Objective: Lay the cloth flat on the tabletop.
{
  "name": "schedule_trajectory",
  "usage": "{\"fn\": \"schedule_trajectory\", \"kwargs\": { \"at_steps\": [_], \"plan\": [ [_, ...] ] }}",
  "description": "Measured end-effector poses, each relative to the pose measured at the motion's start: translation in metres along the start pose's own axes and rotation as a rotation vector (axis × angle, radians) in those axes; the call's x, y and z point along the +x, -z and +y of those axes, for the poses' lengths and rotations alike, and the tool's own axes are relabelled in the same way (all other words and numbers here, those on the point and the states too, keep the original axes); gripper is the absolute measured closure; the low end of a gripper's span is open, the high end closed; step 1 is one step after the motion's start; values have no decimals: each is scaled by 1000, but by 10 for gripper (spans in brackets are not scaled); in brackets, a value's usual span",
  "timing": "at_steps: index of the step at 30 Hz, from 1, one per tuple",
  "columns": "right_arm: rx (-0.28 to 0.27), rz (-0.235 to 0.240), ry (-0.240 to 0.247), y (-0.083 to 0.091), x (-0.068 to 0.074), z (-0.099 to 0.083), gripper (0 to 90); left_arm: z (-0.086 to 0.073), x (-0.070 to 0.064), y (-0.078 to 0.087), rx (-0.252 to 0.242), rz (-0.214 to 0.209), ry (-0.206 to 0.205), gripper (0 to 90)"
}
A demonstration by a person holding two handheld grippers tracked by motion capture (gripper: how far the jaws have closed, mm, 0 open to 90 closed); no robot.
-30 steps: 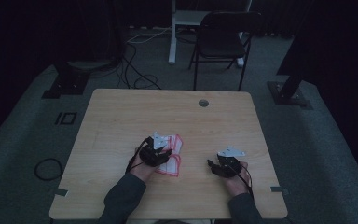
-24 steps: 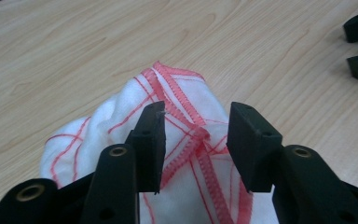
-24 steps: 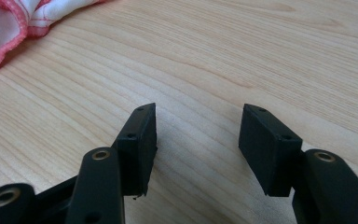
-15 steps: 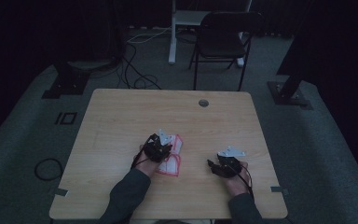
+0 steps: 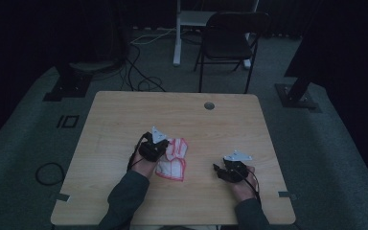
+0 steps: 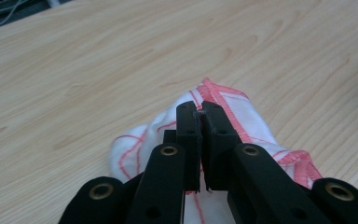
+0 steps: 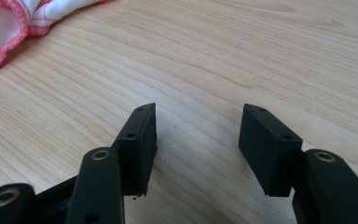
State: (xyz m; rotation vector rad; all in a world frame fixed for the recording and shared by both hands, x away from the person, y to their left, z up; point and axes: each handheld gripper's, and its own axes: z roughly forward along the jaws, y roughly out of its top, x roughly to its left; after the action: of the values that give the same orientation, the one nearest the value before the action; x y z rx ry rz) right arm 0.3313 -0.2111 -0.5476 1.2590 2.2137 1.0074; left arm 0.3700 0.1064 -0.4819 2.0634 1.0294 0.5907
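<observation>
A white cloth with red stitched lines (image 5: 173, 158) lies folded near the middle front of the wooden table (image 5: 124, 115). My left gripper (image 5: 162, 143) sits over the cloth's left side, its jaws shut on a fold of the cloth (image 6: 223, 105), which bunches up around the fingertips. My right gripper (image 5: 216, 168) rests low over bare wood to the right of the cloth, open with nothing between its jaws. An edge of the cloth (image 7: 9, 23) shows at the upper left of the right gripper view, well apart from those jaws.
A round cable hole (image 5: 209, 105) sits near the table's far edge. Beyond the table stand a dark folding chair (image 5: 230, 43) and a white desk leg (image 5: 177, 33), with cables (image 5: 139, 72) on the floor. A cable loop (image 5: 48, 173) lies left of the table.
My left gripper has moved right and forward across the cloth, carrying a fold with it, so the cloth now lies more bunched to the gripper's right. The right gripper has stayed put.
</observation>
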Motion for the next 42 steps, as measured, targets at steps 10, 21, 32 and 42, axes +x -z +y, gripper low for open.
{"fn": "schedule_trajectory", "kwargs": {
  "at_steps": [10,21,32,42],
  "plan": [
    [0,-1,-1,0,0,0,467,-19,35,23,-28,50,118,872],
    [1,-5,1,0,1,0,480,-51,62,35,-9,86,215,871],
    [1,-6,0,0,1,0,484,-81,86,41,33,130,291,871],
    [0,-7,0,0,1,0,485,-110,104,51,68,170,351,870]
  ]
}}
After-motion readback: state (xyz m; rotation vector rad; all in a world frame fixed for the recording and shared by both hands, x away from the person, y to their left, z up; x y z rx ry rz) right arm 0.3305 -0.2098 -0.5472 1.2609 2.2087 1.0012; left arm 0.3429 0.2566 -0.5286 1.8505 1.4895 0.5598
